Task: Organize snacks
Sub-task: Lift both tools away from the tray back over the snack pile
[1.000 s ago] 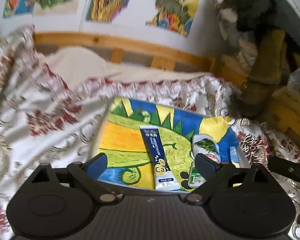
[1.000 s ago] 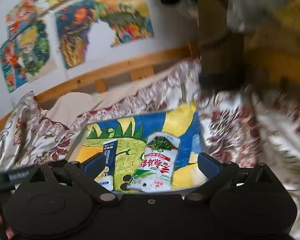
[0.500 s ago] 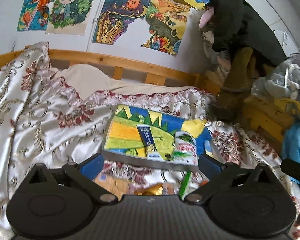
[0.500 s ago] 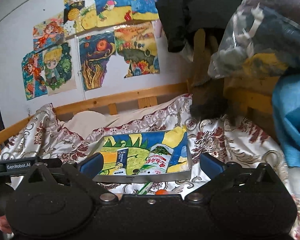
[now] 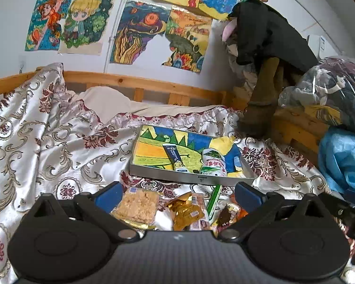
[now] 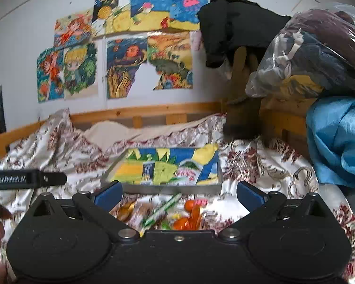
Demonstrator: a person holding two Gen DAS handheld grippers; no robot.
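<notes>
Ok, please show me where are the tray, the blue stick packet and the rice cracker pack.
tray [image 5: 189,178]: left wrist view, front metal wall.
blue stick packet [image 5: 174,156]: left wrist view, its middle.
rice cracker pack [image 5: 137,204]: left wrist view, its centre.

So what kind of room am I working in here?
Most likely a bedroom: the snacks lie on a bed's floral bedspread with a wooden bed rail behind, coloured drawings taped to the wall, and bagged bedding piled alongside.

Bright crayon drawings [image 5: 139,30] are hanging on the white wall [image 5: 7,23] above a pine-railed bed [image 5: 139,85] wearing a floral satin bedspread [image 5: 35,137].
</notes>
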